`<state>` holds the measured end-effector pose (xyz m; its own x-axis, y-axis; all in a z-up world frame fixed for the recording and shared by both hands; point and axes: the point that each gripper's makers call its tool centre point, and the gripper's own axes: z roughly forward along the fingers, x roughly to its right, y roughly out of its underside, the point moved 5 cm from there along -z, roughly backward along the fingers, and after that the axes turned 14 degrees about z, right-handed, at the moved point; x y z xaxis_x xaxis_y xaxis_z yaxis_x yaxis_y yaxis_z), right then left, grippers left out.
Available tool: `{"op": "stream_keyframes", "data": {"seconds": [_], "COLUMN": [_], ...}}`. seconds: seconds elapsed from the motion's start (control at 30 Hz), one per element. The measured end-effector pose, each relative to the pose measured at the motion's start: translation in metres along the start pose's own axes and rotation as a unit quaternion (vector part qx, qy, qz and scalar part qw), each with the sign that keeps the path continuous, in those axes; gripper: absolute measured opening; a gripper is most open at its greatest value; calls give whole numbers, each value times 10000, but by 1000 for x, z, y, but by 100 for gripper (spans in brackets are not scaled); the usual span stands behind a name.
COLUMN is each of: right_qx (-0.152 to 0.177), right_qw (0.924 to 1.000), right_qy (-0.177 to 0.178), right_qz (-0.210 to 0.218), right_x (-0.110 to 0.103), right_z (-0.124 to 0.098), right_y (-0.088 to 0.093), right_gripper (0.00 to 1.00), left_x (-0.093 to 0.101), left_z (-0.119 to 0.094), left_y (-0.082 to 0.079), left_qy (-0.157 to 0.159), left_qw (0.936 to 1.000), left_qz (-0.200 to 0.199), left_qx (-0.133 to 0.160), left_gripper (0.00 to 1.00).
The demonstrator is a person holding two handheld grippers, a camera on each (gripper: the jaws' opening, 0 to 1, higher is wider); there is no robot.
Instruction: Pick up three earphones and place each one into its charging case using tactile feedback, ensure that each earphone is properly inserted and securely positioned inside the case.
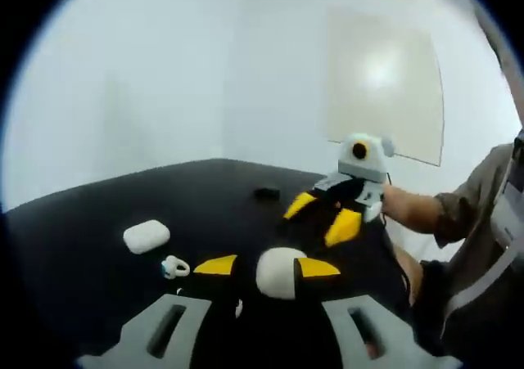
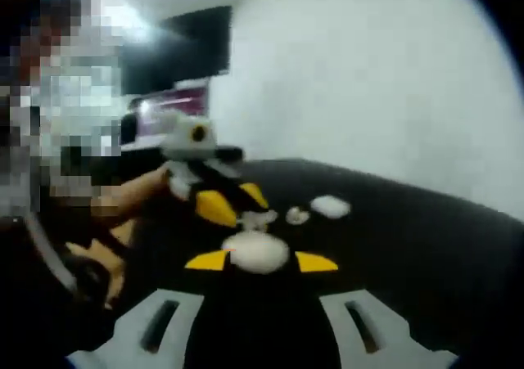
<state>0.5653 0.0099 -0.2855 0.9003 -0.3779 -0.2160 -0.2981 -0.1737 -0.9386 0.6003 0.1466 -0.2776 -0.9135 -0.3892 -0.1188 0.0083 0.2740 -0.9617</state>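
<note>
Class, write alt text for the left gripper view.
A white case sits between the yellow tips of the left hand-held gripper over a black table. To its left lie another white case and an earphone; the right hand-held gripper is behind.

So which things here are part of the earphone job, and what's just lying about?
Job: white case between the left gripper tips; closed white case; earphone; right gripper.
Lying about: small dark object on the black table; pale wall board.
</note>
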Motion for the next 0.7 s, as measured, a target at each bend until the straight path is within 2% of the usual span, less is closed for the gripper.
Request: {"op": "stream_keyframes", "data": {"seconds": [0.1,0.23,0.33,0.47,0.57,0.63,0.7], "right_qx": [-277,-366,-318,-91,-6,30,57], "right_qw": [9993,9988,9991,9997,9997,9996,9996], "right_qy": [-253,-314,-250,-35,-51,-57,-88], "right_qz": [-73,65,118,204,251,261,270], "right_x": [-14,-10,-4,7,8,7,7], "right_z": [6,11,11,7,7,8,9], "right_y": [9,12,13,13,12,11,11], "right_gripper": [25,29,30,34,38,39,41], "left_x": [5,10,13,15,22,30,44], "left_z": [3,8,8,6,5,5,6], "left_y": [5,11,12,12,13,13,13], "left_qy": [117,324,355,426,578,818,1190], "left_qw": [9999,9990,9988,9984,9976,9959,9921], "left_qz": [8,-32,13,-34,2,-8,61], "left_qx": [-116,-290,-329,-359,-382,-380,-403], "left_gripper": [24,24,25,18,17,16,15]}}
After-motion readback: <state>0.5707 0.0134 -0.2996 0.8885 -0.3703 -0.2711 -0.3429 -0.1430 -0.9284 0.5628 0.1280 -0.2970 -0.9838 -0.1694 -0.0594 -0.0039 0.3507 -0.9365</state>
